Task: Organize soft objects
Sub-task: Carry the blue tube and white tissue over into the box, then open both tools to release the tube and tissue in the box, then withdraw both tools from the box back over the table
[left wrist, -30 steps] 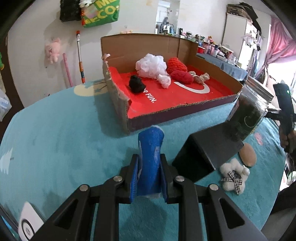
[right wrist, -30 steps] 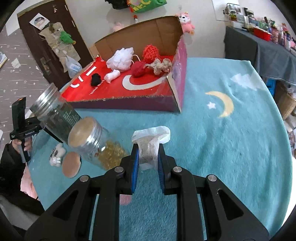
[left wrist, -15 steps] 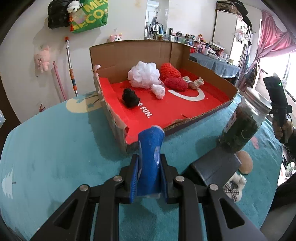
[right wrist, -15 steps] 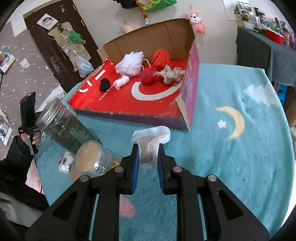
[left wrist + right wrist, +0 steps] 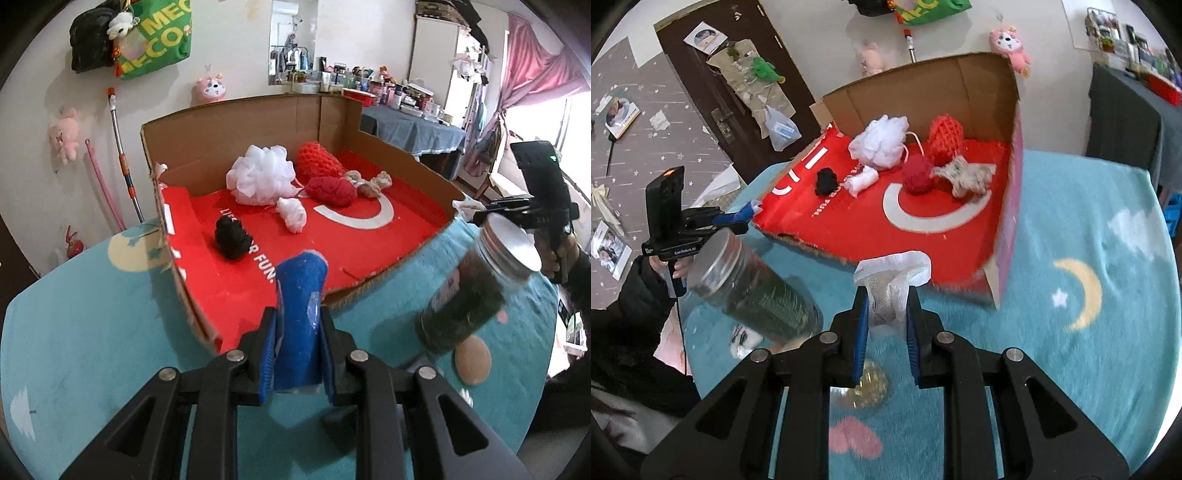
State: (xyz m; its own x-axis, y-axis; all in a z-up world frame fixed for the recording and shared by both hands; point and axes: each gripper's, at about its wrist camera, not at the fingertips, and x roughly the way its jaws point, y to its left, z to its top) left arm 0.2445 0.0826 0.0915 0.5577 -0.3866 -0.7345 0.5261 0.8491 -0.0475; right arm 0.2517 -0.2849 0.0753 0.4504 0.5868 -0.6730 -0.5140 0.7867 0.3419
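Your left gripper [image 5: 298, 347] is clamped on the blue sponge [image 5: 300, 321], your right gripper [image 5: 885, 325] on the white cloth [image 5: 892, 284]; clear the box [image 5: 402, 177] wall before releasing.

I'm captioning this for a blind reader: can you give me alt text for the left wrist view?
The left gripper is shut on a blue sponge, held above a teal tablecloth in front of an open cardboard box. The box's red floor holds a white pouf, red knits and a black lump; a tilted jar is at right.
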